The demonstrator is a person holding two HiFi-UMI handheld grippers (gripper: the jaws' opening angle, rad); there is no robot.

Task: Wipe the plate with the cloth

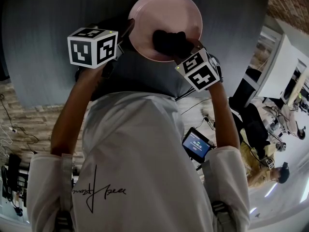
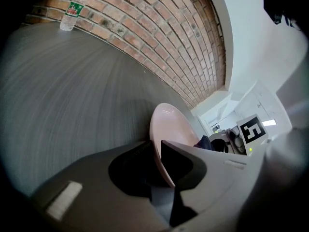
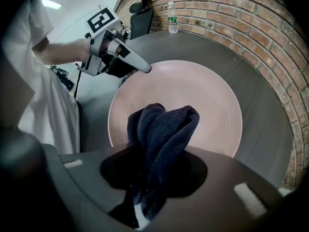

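Note:
A pink plate [image 1: 164, 8] is over the dark grey table [image 1: 43, 37]. My left gripper [image 1: 128, 27] is shut on the plate's left rim; in the left gripper view the rim [image 2: 163, 144] runs edge-on between the two jaws. My right gripper [image 1: 182, 51] is shut on a bunched dark blue cloth [image 3: 163, 124]. The cloth [image 1: 169, 40] lies against the near part of the plate's face [image 3: 198, 88]. From the right gripper view, the left gripper [image 3: 144, 68] grips the plate's far left edge.
A plastic water bottle [image 3: 172, 17] stands at the table's far edge by the brick wall [image 3: 231, 8]; it also shows in the left gripper view, bottle [image 2: 72, 11]. A black chair [image 3: 141, 18] stands behind the table. A small screen [image 1: 197, 145] and floor cables lie below right.

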